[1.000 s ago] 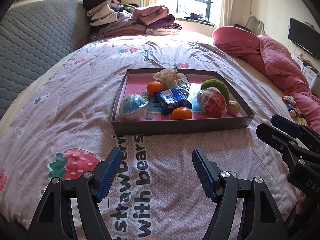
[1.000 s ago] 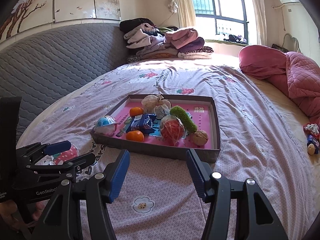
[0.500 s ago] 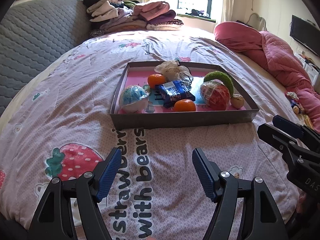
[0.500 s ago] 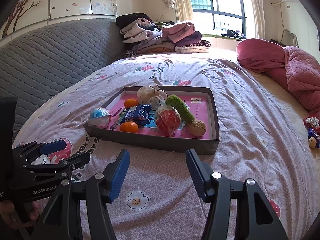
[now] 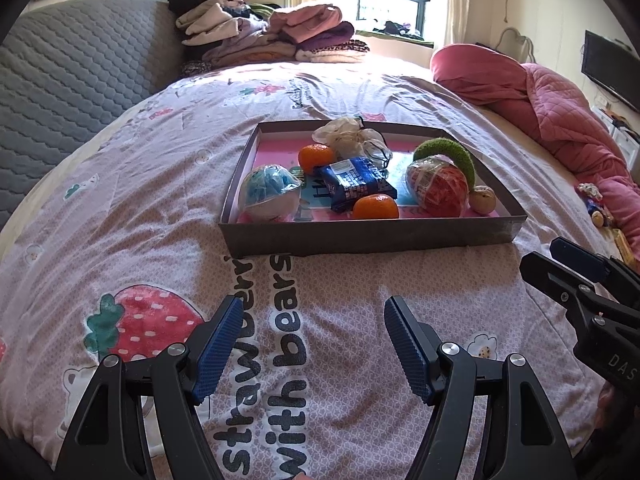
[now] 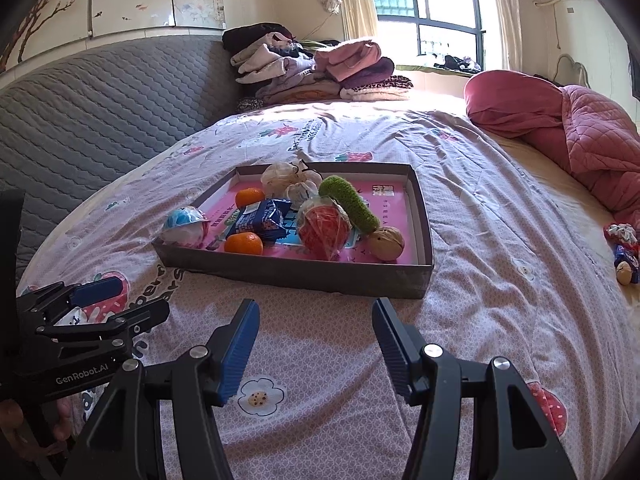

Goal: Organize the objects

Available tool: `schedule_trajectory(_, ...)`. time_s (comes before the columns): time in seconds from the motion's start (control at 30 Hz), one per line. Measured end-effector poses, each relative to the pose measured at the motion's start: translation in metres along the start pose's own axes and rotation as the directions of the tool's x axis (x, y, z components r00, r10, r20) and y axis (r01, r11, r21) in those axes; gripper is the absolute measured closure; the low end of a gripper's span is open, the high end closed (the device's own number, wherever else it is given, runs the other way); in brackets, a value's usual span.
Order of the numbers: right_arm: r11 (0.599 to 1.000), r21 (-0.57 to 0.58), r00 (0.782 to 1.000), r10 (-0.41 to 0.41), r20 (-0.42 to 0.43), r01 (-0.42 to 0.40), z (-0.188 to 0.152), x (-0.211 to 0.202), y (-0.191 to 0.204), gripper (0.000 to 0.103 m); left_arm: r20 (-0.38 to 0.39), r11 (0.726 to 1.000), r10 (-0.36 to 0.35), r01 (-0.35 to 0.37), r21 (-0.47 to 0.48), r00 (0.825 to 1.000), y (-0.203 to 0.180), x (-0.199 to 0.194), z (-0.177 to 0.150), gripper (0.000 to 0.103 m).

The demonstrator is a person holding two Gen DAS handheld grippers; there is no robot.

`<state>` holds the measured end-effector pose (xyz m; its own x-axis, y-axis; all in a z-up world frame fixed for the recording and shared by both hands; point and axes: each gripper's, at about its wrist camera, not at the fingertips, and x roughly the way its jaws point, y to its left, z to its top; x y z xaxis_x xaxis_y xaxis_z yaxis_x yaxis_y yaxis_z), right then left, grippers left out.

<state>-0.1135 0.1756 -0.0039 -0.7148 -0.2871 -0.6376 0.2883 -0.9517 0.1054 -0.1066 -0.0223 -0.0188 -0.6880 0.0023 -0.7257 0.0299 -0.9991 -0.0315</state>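
Left wrist view. The left gripper (image 5: 310, 344) stood with its jaws apart and nothing between them, above the printed bedspread (image 5: 120, 216). The shallow box (image 5: 372, 236) lay ahead of it and slightly to the right, its long side running across the view. Inside were two mandarins (image 5: 375, 206), a blue snack packet (image 5: 354, 182) and a blue-and-white ball (image 5: 270, 192) at the near left corner. The right gripper (image 5: 560, 264) entered at the right edge, only partly in frame.

Right wrist view. The right gripper (image 6: 316, 340) was likewise spread and empty; the box (image 6: 320, 276) lay ahead, skewed, its near right corner closest. A walnut-like object (image 6: 386, 243) was too small to identify. The mesh-wrapped red item (image 6: 322, 230) partly hid the green knitted piece (image 6: 350, 204). Both hands appeared about equally near.
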Motion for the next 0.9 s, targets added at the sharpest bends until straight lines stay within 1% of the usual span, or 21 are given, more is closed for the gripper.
schedule_trajectory(0.1,1.0,0.014,1.0,0.003,-0.008,-0.003,-0.003,0.003,-0.003,0.045,0.007,1.0,-0.004,0.004,-0.002,1.0,0.0,0.002,-0.001,0.029)
schedule_trajectory(0.23,1.0,0.014,1.0,-0.001,-0.025,0.001,-0.009,0.009,-0.004,0.045,-0.003,1.0,-0.006,0.006,-0.005,1.0,0.001,0.007,-0.004,0.029)
schedule_trajectory(0.67,1.0,0.017,1.0,-0.007,-0.024,0.008,-0.016,0.011,-0.005,0.045,-0.012,1.0,0.003,-0.003,-0.002,1.0,-0.001,0.014,-0.007,0.029)
schedule_trajectory(0.9,1.0,0.011,0.999,-0.004,-0.04,0.005,-0.019,0.015,-0.004,0.045,-0.016,1.0,-0.023,0.023,-0.019,1.0,0.003,0.019,-0.01,0.029)
